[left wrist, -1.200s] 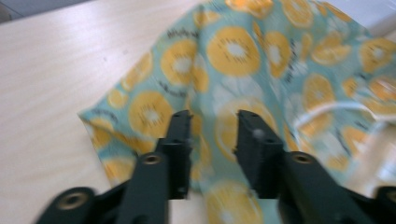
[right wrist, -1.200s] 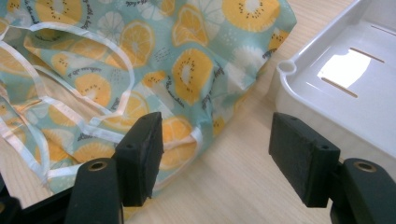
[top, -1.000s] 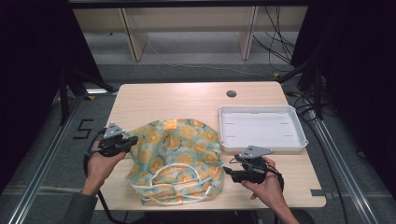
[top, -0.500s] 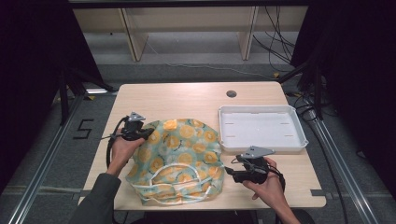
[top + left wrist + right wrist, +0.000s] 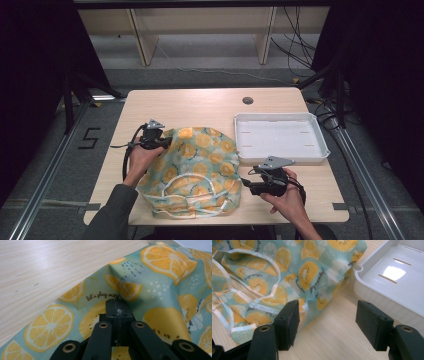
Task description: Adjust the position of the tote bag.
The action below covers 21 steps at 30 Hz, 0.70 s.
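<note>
**Inspector:** The lemon-print cloth [image 5: 192,172] lies crumpled on the near half of the table [image 5: 210,102], with its white trim and ties [image 5: 190,197] bunched at the 6 o'clock edge. Your left gripper [image 5: 162,142] sits at the cloth's 10 o'clock corner. In the left gripper view its jaws are fully closed, pad against pad. I cannot tell whether any fabric is pinched between them; the cloth [image 5: 160,290] rises in a fold just beyond the tips.

**Operator:** And my right?

**Inspector:** Your right gripper [image 5: 248,186] rests at 4 o'clock of the cloth, jaws wide apart and holding nothing. In the right gripper view one pad [image 5: 288,322] stands just beside the cloth's hem [image 5: 305,312], the other well clear over bare wood.

**Operator:** How do I do this step well?

**Inspector:** In my judgement you are spreading or folding the cloth. Confirm that the left jaws really hold the corner before you pull. If they do, keep the pull low and level, so the fabric slides instead of bunching. Bring your right jaws over the hem and take a single layer, clear of the loose ties.

**Operator:** What is around me?

**Inspector:** A white tray [image 5: 320,150] stands at 2 o'clock, just beside the cloth, and in the right gripper view its wall [image 5: 372,293] lies near your open jaws. A wide sweep could knock it. A cable port [image 5: 247,100] sits at 12 o'clock, well apart.
</note>
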Available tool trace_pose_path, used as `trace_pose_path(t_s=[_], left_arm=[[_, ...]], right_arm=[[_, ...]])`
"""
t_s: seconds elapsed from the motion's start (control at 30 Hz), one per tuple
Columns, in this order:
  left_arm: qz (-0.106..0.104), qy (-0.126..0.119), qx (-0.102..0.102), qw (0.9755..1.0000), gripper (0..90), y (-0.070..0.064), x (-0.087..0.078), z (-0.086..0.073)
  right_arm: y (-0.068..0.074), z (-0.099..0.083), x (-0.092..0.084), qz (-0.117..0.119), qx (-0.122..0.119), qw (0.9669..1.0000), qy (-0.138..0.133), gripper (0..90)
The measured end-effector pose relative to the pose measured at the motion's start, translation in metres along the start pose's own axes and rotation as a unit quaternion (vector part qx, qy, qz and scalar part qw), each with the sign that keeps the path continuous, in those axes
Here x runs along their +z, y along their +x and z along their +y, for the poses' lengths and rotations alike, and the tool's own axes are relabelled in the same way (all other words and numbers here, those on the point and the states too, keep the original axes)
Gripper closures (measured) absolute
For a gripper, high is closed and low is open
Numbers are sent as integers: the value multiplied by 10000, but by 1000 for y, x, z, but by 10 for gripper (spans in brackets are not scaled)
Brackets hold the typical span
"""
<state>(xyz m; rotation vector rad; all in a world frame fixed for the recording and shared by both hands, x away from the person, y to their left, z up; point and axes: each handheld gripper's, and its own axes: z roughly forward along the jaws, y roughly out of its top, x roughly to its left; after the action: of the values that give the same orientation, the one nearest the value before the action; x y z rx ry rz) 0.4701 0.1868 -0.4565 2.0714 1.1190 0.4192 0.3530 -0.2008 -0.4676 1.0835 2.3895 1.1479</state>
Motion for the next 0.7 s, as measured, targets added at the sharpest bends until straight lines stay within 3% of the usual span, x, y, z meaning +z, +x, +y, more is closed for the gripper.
trace_pose_path(t_s=[0.03, 0.27, 0.4, 0.43, 0.47, 0.57, 0.67, 0.7], left_arm=[[-28, -10, -75, 10000, 896, -2, 2, 1], [-12, 28, -25, 10000, 891, -6, 5, 5], [-4, -25, -94, 10000, 884, -8, 8, 7], [29, 2, -54, 10000, 880, -8, 8, 7], [75, 30, -61, 9999, 842, -7, 7, 6], [174, 29, -59, 9998, 789, -5, 5, 5], [462, -19, 11, 9989, 722, -2, -7, 4], [462, -19, 11, 9989, 701, -2, -7, 4]], right_arm=[[-1, 0, 1, 2, -98, 9999, -40, 365], [-1, 0, 0, -9, -63, 10000, -31, 365], [-1, 1, 0, 19, -73, 10000, -17, 364], [0, 1, -1, 30, -8, 10000, 25, 364], [-1, 1, -1, 38, -118, 9999, -47, 364], [0, 1, -1, 43, -144, 9998, -108, 363], [6, 3, -3, 145, -73, 9998, -130, 363], [6, 3, -3, 145, -73, 9998, -130, 363]])
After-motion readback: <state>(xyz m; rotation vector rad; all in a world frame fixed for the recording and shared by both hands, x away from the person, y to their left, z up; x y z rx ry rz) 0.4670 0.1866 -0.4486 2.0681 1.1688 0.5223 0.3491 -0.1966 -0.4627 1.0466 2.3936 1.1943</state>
